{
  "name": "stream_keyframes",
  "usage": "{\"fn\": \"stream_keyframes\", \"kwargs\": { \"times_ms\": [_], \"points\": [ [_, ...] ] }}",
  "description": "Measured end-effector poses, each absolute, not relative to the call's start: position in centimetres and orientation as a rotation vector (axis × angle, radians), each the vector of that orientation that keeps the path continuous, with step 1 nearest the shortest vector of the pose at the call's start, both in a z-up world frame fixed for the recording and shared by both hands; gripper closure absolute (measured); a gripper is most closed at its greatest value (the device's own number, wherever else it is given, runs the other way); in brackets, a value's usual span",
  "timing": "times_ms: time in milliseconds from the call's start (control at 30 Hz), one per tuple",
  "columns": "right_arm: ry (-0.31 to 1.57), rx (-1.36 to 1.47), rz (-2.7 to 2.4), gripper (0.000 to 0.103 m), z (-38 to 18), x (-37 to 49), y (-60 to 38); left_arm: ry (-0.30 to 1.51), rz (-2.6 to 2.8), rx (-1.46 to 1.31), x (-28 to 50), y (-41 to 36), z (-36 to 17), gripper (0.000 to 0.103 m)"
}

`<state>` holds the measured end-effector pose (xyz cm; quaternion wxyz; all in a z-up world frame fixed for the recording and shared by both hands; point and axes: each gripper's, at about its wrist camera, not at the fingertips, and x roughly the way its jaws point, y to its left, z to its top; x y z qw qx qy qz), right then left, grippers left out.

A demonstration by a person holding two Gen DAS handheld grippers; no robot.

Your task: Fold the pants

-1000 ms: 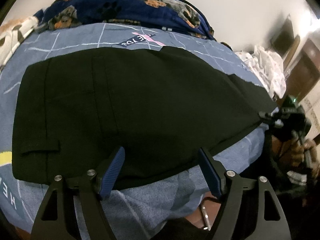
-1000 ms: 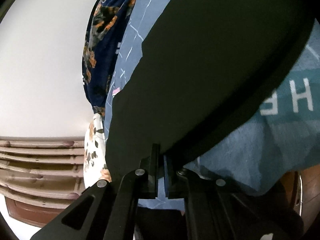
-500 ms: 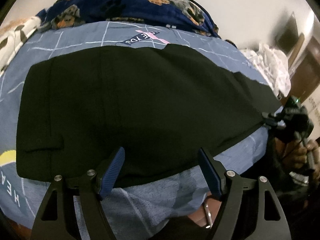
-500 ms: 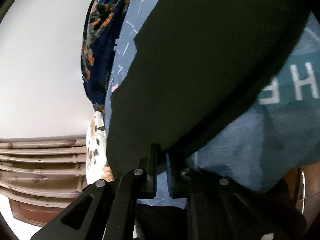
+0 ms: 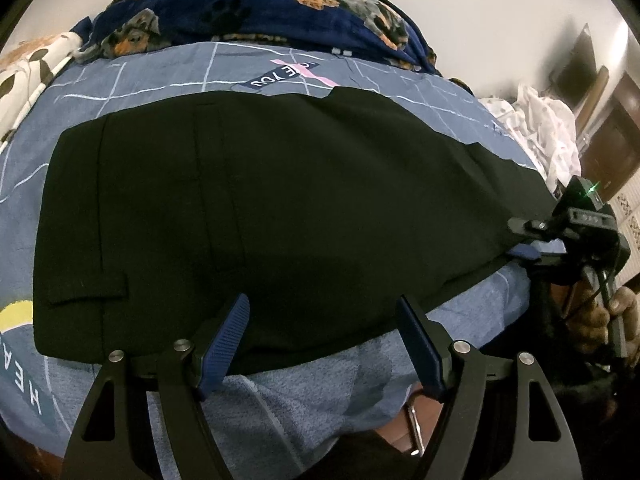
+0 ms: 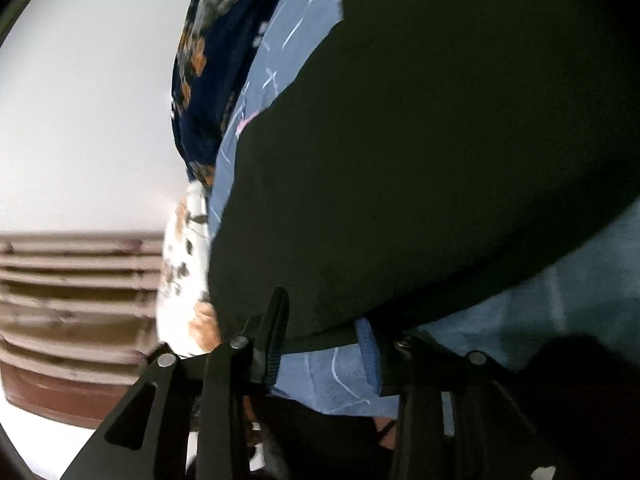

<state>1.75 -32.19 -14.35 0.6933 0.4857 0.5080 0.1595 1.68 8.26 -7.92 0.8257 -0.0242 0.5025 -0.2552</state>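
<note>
Bed (image 5: pixel 360 76) with blue grid-lined sheet. Black pants (image 5: pixel 280 208) lie flat on it; beyond the pants, a navy dog-print blanket (image 5: pixel 260 12) heaped along the wall side.

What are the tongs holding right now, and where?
Nothing. The right tongs have just been opening off the black pants' hem; the left tongs stand open.

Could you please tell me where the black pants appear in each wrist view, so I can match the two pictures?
Left wrist: the pants fill the middle, spread flat, with the waist at left.
Right wrist: they fill the upper right, hem between the right gripper's open jaws.
Shared landmark: the navy dog-print blanket, along the top in the left view, upper centre in the right.
</note>
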Motion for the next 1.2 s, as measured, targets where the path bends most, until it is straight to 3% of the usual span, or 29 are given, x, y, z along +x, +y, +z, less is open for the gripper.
{"fn": "stream_keyframes", "kwargs": {
  "times_ms": [33,133,500,800,933,1200],
  "points": [
    [1.151,1.075,0.355,0.093,-14.5,1.9,-31.8,1.071,-0.543,-0.056,1.7,8.3,-7.9,0.027],
    [1.182,1.097,0.361,0.097,-15.3,1.5,-31.7,1.076,-0.523,-0.053,1.8,8.3,-7.6,0.027],
    [1.195,1.114,0.384,0.099,-15.7,1.0,-31.5,1.08,-0.438,-0.114,2.7,10.6,-7.6,0.027],
    [1.157,1.176,0.384,0.087,-15.5,1.6,-31.9,1.075,-0.443,-0.09,2.6,10.6,-7.8,0.027],
    [1.176,1.244,0.357,0.1,-16.7,1.4,-32.4,1.077,-0.446,-0.092,2.7,10.6,-7.7,0.027],
    [1.221,1.149,0.401,0.103,-16.2,0.6,-31.3,1.082,-0.431,-0.117,2.9,11.1,-7.6,0.027]
  ]
}}
